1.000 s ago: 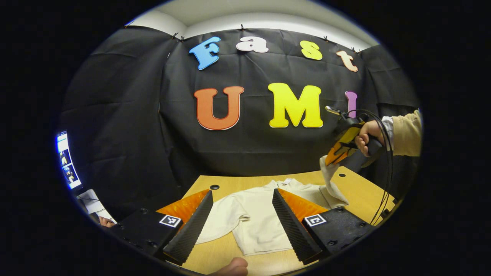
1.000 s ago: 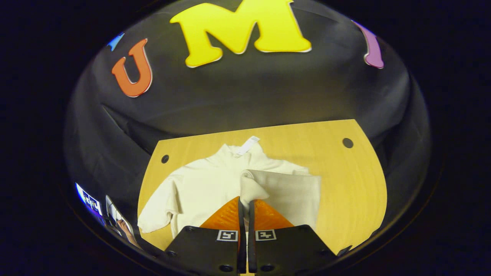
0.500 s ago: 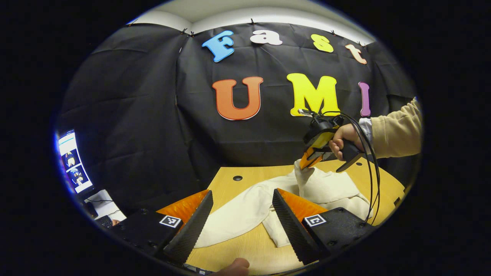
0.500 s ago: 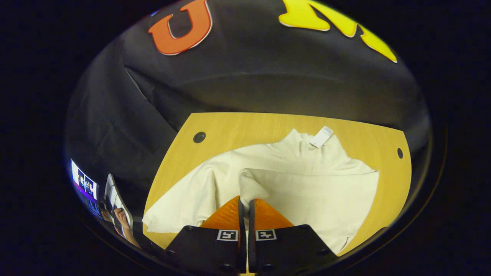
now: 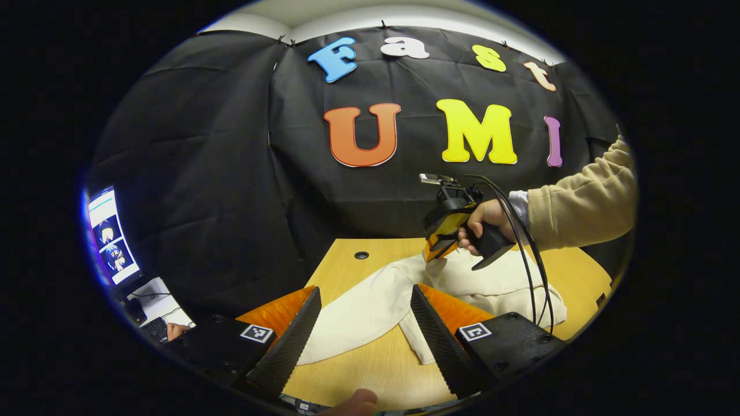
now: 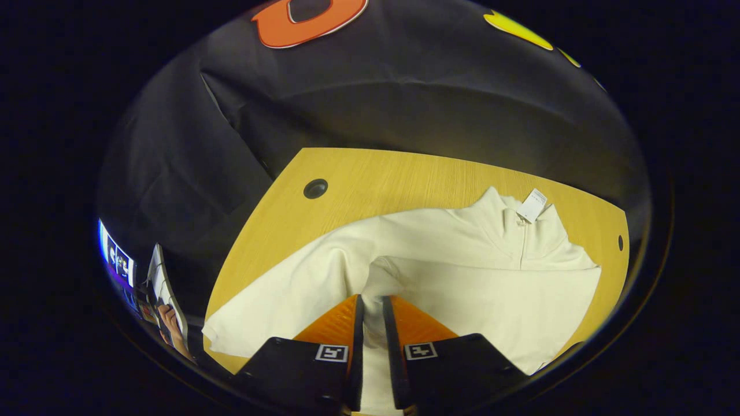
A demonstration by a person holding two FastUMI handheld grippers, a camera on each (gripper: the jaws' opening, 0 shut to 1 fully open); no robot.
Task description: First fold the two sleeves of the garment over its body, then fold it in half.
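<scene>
Right gripper (image 6: 370, 323), lower centre, fingers nearly together on the folded sleeve (image 6: 384, 277) of a cream garment (image 6: 462, 254) lying flat on the wooden table (image 6: 358, 179), collar toward upper right; left gripper (image 5: 358, 329), fingers wide apart, hovers above, its view adding the holding hand (image 5: 483, 222).

I count one cream garment (image 6: 439, 271) with one white neck tag (image 6: 532, 205) on one wooden table (image 6: 370, 179), my two grippers, left (image 5: 361, 323) and right (image 6: 370, 329), and one monitor (image 5: 110, 237).
</scene>
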